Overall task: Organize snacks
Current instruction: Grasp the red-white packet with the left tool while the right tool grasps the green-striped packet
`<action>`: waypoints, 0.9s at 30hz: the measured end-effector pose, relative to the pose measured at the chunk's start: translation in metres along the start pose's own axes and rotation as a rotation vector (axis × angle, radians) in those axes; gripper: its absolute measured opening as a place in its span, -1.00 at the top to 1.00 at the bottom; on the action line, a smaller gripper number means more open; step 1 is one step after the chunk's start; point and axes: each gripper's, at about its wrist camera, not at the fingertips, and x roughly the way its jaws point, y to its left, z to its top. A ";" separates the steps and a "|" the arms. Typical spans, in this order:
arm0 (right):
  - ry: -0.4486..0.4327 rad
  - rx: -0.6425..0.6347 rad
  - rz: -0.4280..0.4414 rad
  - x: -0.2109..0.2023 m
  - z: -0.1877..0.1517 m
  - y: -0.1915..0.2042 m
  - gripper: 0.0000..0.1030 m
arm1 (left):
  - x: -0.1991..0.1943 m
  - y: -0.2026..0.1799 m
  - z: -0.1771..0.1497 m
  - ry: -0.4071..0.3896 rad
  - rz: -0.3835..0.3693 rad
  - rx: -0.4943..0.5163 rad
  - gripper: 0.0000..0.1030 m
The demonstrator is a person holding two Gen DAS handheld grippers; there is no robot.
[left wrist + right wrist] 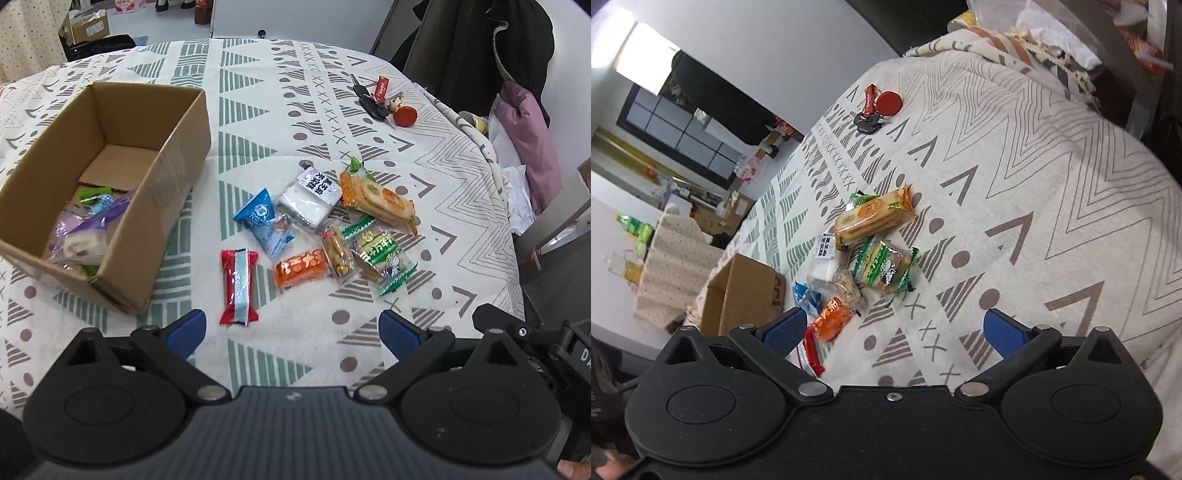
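Hovering over the desk (pixel 295 110), the left tool (pixel 291 328) has its blue fingers (pixel 186 332) spread wide and grasps nothing; the right tool (pixel 895 330) hangs likewise released, jaws apart and empty. A cardboard box (pixel 166 192) stands on the patterned cloth and serves as landmark. Inside it, at its near end, lie several wrapped snacks (pixel 86 236), purple, green and pale; its far end shows bare cardboard. Right of the box, on the cloth, a loose cluster of packets waits: a red packet (pixel 238 288) nearest the box's near corner, a blue packet (pixel 264 221) beyond it, a white packet (pixel 310 197) farther right, then an orange bar (pixel 301 271), a small clear-wrapped biscuit (pixel 338 254), a green packet (pixel 380 256) and an orange biscuit pack (pixel 380 201) farthest from the box. Several of these touch or overlap. Well beyond the cluster, far right of the box, lies a bunch of keys (pixel 380 101) with a red round tag.
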 end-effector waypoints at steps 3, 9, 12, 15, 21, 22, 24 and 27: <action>0.003 0.034 0.027 0.006 0.003 -0.005 -0.99 | 0.007 0.002 0.004 -0.017 -0.002 -0.014 -0.91; 0.009 0.065 0.064 0.020 0.009 -0.011 -0.79 | 0.026 0.007 0.009 -0.028 -0.008 -0.039 -0.63; 0.034 0.068 0.067 0.032 0.012 -0.012 -0.66 | 0.037 0.010 0.011 -0.027 -0.004 -0.051 -0.53; 0.047 0.066 0.067 0.042 0.014 -0.012 -0.64 | 0.050 0.015 0.013 0.001 0.016 -0.070 -0.37; 0.061 0.076 0.058 0.058 0.019 -0.013 -0.61 | 0.078 0.026 0.009 0.049 0.065 -0.092 -0.07; 0.060 0.081 0.054 0.063 0.021 -0.014 -0.61 | 0.082 0.028 0.008 0.055 0.071 -0.096 -0.01; 0.062 0.092 0.046 0.073 0.024 -0.015 -0.59 | 0.084 0.027 0.008 0.042 0.082 -0.089 0.05; 0.056 0.103 0.046 0.084 0.026 -0.017 -0.54 | 0.087 0.023 0.014 0.054 0.127 -0.071 0.53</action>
